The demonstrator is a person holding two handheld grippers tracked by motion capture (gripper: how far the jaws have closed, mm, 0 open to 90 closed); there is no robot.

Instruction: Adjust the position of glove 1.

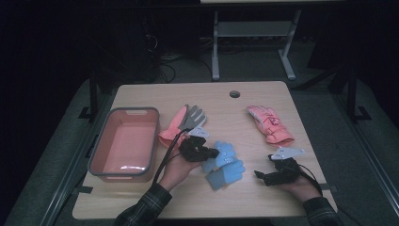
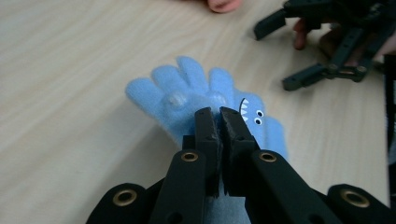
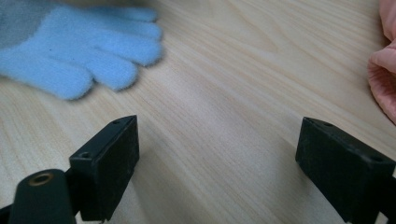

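Note:
Two light blue gloves lie mid-table. My left gripper [image 1: 212,153] [image 2: 219,114] is shut on the upper blue glove [image 1: 227,151] [image 2: 187,93], pinching its fabric beside a little monster face; its fingers point away from the jaws. The other blue glove [image 1: 228,173] [image 3: 84,51] has a grey cuff and lies just in front of it. To the right, my right gripper [image 1: 262,177] [image 3: 217,135] [image 2: 275,56] rests low over bare wood, jaws wide open with nothing between them.
A pink basin with a grey rim [image 1: 134,110] stands at the table's left. A pink-and-grey glove [image 1: 186,121] lies beside it. A pink padded glove [image 1: 270,123] [image 3: 385,70] lies at the right rear. A cable hole [image 1: 235,93] sits near the far edge.

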